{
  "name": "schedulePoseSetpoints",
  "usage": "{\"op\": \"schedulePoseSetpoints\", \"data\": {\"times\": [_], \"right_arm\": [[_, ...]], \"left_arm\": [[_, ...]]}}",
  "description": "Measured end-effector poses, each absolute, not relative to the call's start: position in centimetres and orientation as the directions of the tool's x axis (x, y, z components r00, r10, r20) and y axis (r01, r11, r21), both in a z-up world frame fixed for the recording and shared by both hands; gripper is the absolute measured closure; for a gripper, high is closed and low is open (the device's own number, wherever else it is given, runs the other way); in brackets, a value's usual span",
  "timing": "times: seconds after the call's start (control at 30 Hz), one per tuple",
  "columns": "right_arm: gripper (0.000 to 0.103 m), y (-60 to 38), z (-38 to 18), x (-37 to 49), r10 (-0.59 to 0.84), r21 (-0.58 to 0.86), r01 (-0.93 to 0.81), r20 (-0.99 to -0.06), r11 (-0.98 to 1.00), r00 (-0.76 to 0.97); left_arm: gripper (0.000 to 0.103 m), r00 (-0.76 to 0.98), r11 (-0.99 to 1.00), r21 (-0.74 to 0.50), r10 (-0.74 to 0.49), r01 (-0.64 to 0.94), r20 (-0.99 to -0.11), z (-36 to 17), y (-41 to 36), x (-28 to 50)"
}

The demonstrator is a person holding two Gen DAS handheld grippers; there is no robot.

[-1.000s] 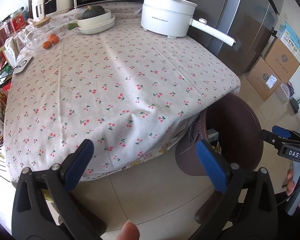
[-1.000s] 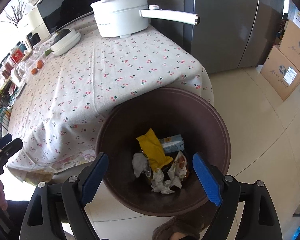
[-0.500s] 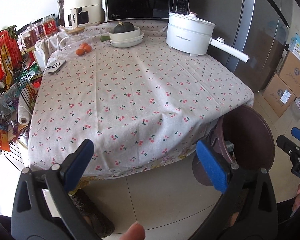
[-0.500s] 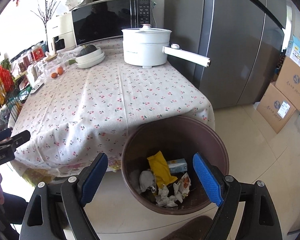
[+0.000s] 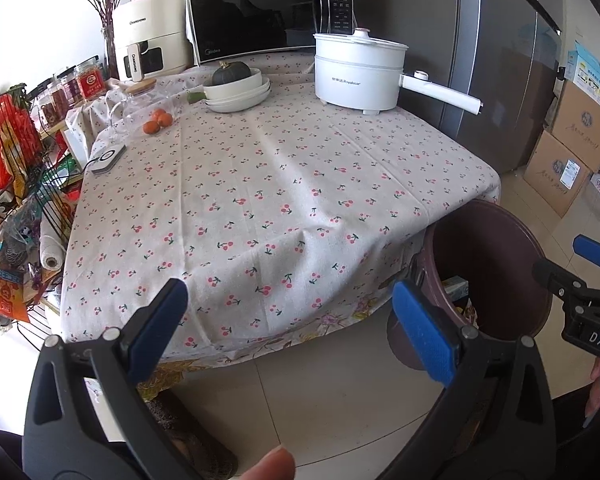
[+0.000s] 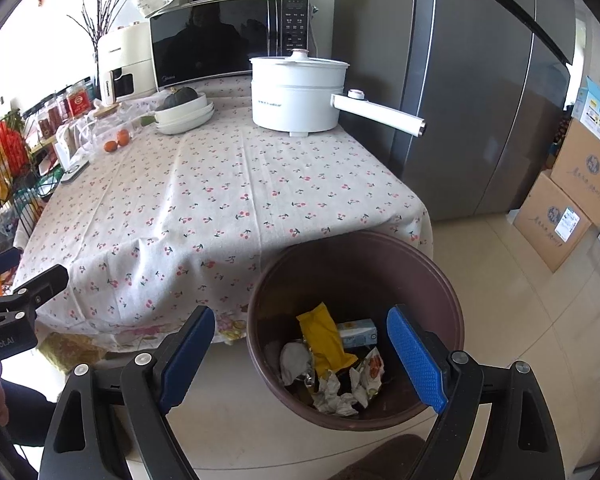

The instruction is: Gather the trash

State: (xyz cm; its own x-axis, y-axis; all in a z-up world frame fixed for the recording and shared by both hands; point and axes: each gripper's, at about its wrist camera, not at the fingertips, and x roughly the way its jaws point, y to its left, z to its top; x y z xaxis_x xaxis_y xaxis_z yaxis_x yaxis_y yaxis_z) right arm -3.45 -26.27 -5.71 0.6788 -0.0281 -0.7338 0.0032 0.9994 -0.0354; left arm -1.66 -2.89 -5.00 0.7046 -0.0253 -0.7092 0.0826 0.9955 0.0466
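Trash [image 6: 332, 364], yellow wrapper [image 6: 326, 340] included, lies inside brown bin [image 6: 440, 280]

Bright daylight came from the blown-out window side at left, soft shadows lay across the counter's tablecloth [image 5: 284, 184], the microwave door [image 6: 208, 40] held dim reflections, focus was sharp, fisheye bending and black vignette ringed both views.

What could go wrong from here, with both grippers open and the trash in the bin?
1. The bin stands right against the hanging tablecloth; a gripper reaching past could snag the cloth and tug it.
2. The pot handle juts past the table edge, so a raised arm might knock it.
3. The left gripper and right gripper are both empty; the oranges could be mistaken for trash.
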Motion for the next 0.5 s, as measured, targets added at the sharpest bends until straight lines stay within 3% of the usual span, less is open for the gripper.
{"op": "schedulePoseSetpoints", "data": {"times": [0.5], "right_arm": [[0.013,-26.53,-5.88,-3.33,-0.029,-0.037,0.003,-0.735,0.999,0.678]], "left_arm": [[0.001,0.690,0.996,0.027,-0.041,0.087,-0.723,-5.18,-3.07,-1.75]]}}
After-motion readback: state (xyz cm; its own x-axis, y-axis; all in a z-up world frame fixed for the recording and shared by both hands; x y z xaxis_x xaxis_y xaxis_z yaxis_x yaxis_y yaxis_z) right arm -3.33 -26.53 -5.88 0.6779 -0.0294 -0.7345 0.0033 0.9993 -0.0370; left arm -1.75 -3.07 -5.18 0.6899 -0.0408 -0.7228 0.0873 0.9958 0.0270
